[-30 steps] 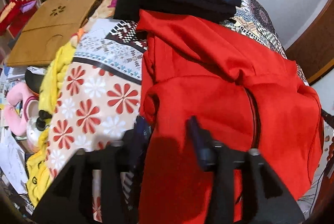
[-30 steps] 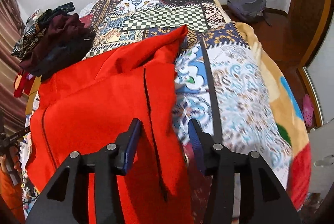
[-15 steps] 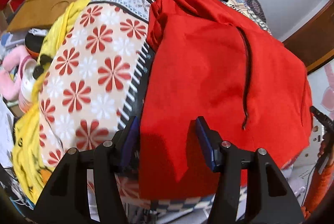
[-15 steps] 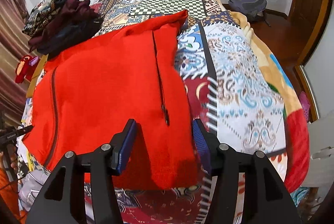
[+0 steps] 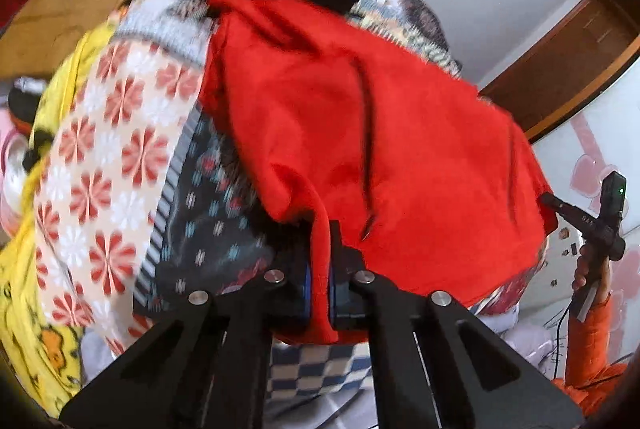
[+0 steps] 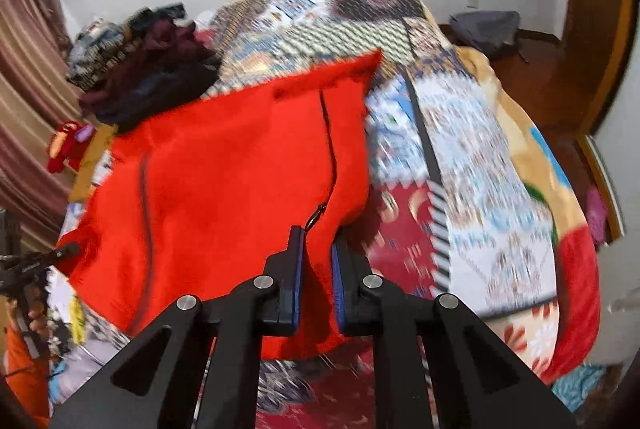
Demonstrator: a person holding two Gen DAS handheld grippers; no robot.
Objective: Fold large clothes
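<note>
On patchwork bedspread (image 6: 472, 133): red zip jacket (image 6: 224, 165) spread flat, near hem lifted. Left gripper (image 5: 319, 261) pinching left hem corner; right gripper (image 6: 316, 261) pinching right hem by zipper pull (image 6: 316, 215). Dark clothes pile (image 6: 152, 77) beyond.

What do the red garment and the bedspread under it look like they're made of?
Red garment: looks like soft matte fleece or brushed knit, with a fuzzy surface and thick rounded folds; its dark zipper ends in what seems a metal pull. Bedspread: probably a plush printed blanket, going by the velvety sheen and thick rolled edge, though motion blur leaves the weave unclear.
</note>
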